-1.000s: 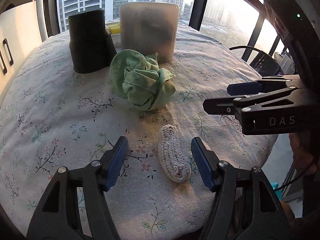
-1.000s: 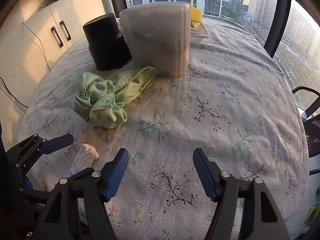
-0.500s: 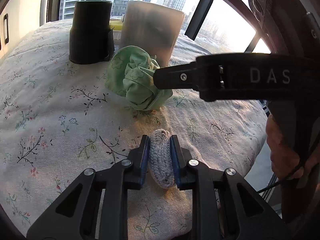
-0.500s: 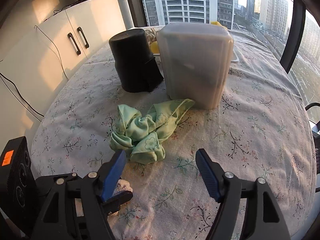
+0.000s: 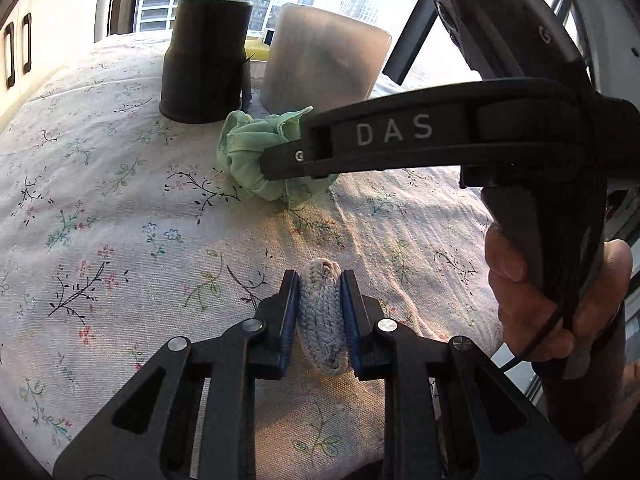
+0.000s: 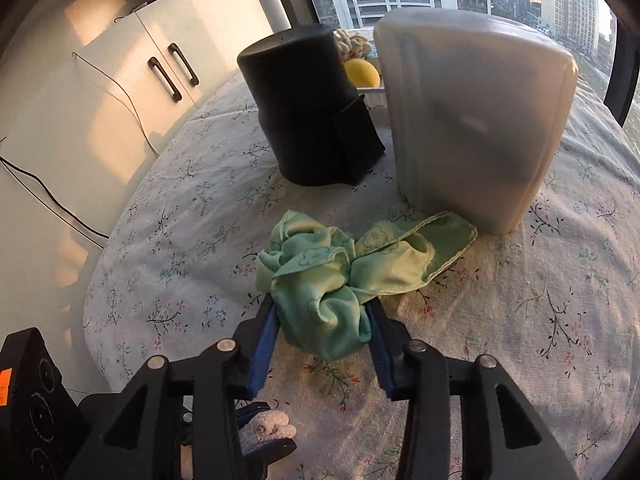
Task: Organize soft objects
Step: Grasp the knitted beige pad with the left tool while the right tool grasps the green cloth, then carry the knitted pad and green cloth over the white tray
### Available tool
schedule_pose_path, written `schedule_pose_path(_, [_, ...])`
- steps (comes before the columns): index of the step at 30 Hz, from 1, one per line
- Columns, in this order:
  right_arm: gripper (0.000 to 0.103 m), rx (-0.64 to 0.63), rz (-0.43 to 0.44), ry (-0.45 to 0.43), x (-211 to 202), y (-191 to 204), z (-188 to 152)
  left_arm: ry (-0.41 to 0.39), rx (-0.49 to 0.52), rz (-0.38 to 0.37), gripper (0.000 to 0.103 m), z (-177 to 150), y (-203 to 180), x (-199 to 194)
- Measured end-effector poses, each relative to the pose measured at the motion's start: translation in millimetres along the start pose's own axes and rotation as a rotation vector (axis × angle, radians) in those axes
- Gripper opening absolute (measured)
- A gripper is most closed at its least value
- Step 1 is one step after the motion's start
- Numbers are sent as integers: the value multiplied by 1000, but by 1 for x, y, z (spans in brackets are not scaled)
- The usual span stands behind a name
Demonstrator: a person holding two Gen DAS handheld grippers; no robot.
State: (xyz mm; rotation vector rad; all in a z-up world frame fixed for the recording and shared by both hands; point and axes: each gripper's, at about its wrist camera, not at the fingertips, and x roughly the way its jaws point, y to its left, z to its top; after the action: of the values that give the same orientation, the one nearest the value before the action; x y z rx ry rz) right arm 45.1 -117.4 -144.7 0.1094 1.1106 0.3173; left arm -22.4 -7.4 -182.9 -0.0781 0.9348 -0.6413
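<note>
My left gripper (image 5: 320, 320) is shut on a small grey-white knitted pad (image 5: 323, 320), held just above the flowered tablecloth (image 5: 120, 220). The pad also shows at the bottom of the right wrist view (image 6: 268, 430). My right gripper (image 6: 324, 332) is shut on the near end of a crumpled light green cloth (image 6: 320, 280), which lies on the table in front of a translucent grey container (image 6: 476, 120). In the left wrist view the right gripper's arm covers part of the green cloth (image 5: 248, 148).
A black cylindrical container (image 6: 308, 108) stands left of the grey one. A white tray (image 6: 372, 94) behind them holds a yellow object (image 6: 362, 72). White cabinets (image 6: 160, 60) stand to the left. The table's edge is near on the right (image 5: 480, 320).
The right gripper moved forward and closed on the green cloth. The left gripper closed on the knitted pad one second ago and still holds it.
</note>
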Motion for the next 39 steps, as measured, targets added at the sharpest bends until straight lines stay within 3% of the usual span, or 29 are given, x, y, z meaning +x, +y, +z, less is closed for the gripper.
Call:
schedule_pose_path(6, [36, 39, -14, -35, -38, -13, -14, -40, -16, 30, 19, 8, 5, -16])
schedule_pose_path(15, [36, 119, -192, -100, -84, -61, -29, -108, -18, 123, 19, 31, 24, -34])
schedule_pose_path(19, [35, 160, -232, -110, -92, -82, -27, -133, -33, 166, 19, 41, 45, -42])
schedule_pose_path(27, [35, 194, -301, -123, -97, -111, -12, -165, -58, 273, 19, 67, 82, -47])
schedule_pose_path(39, [35, 200, -380, -135, -93, -153, 42, -184, -84, 375, 19, 132, 144, -29])
